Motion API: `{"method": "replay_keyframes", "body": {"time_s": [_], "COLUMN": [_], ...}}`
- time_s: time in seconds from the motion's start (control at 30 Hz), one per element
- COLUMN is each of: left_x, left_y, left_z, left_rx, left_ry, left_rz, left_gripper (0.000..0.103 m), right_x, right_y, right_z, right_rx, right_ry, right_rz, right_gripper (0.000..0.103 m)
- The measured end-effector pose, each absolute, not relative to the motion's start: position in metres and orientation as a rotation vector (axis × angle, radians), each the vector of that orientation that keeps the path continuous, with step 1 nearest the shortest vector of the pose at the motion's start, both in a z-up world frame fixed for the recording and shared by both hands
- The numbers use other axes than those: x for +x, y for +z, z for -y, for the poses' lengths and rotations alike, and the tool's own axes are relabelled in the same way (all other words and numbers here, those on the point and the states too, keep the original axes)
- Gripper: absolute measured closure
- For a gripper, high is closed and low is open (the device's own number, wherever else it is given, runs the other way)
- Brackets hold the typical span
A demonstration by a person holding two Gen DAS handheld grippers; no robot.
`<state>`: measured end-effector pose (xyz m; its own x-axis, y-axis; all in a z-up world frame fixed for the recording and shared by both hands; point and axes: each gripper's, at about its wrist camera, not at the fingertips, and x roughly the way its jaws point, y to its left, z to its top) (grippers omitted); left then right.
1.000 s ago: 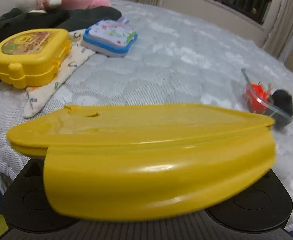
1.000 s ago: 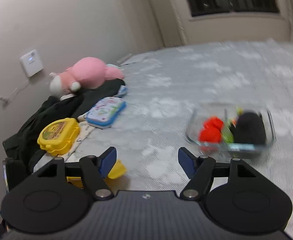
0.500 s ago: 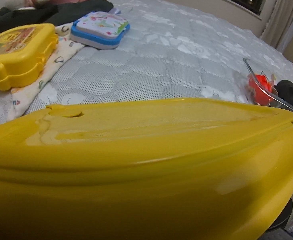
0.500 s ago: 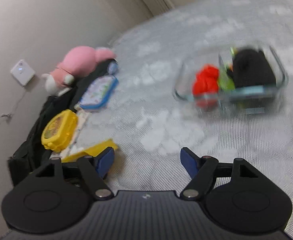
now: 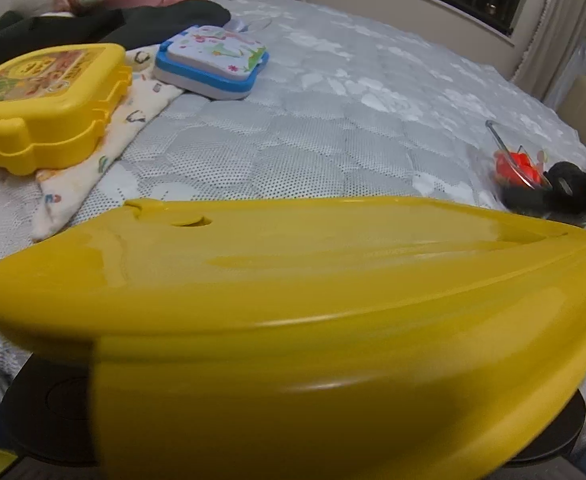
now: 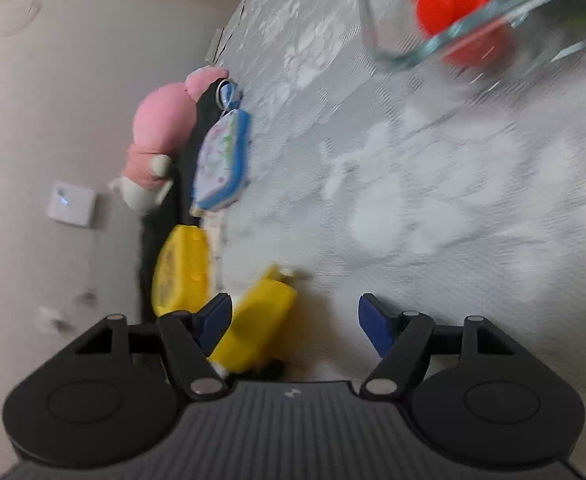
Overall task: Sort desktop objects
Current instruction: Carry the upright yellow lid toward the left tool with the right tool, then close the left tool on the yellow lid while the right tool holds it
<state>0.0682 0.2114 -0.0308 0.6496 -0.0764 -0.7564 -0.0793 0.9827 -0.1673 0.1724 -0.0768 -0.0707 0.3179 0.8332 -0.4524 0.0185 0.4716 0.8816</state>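
The left tongs (image 5: 293, 420) pinch the yellow lid (image 5: 293, 300), long axis crosswise, at the bed's near edge; the glass container (image 6: 473, 12) lies far right, nearer the spread right tongs (image 6: 295, 320).

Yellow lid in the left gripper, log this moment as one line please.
left: yellow lid fills view, fingers hidden | right gripper: open, empty, tilted | glass container: red item inside | surface: mattress

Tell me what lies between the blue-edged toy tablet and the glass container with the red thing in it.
Nothing: in the left wrist view, only bare grey quilted mattress stretches between the blue-edged toy tablet and the glass container.
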Motion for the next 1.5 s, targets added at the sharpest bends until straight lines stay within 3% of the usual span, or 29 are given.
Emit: {"method": "replay_keyframes", "body": {"time_s": [0.17, 0.23, 0.27, 0.6, 0.93, 1.1, 1.27, 1.5], "left_x": [0.056, 0.056, 0.057, 0.076, 0.065, 0.053, 0.076, 0.098], "left_y": [-0.032, -0.032, -0.032, -0.029, -0.023, -0.009, -0.027, -0.037], "left_z": [-0.217, -0.218, -0.218, -0.200, -0.212, -0.247, -0.266, -0.257], "left_rx": [-0.186, -0.183, -0.179, -0.095, -0.072, -0.266, -0.713, -0.828], "left_ry": [-0.007, -0.009, -0.008, 0.018, 0.118, 0.150, -0.101, -0.167], "left_rz": [-0.865, -0.868, -0.871, -0.902, -0.913, -0.855, -0.901, -0.881], "left_gripper": [0.001, 0.001, 0.001, 0.001, 0.001, 0.001, 0.001, 0.001], "right_x": [0.190, 0.188, 0.187, 0.185, 0.178, 0.170, 0.160, 0.154], "right_y": [-0.087, -0.085, -0.084, -0.049, -0.078, -0.083, -0.072, -0.065], "right_z": [0.047, 0.041, 0.039, 0.098, 0.118, 0.115, 0.106, 0.104], "right_rx": [1.029, 0.998, 0.982, 0.863, 0.902, 0.846, 0.719, 0.644], "right_ry": [0.735, 0.754, 0.763, 0.595, 0.537, 0.520, 0.509, 0.511], "right_rz": [-1.231, -1.219, -1.212, -0.944, -0.952, -0.935, -0.894, -0.888], "right_gripper": [0.030, 0.050, 0.071, 0.073, 0.073, 0.067, 0.061, 0.057]}}
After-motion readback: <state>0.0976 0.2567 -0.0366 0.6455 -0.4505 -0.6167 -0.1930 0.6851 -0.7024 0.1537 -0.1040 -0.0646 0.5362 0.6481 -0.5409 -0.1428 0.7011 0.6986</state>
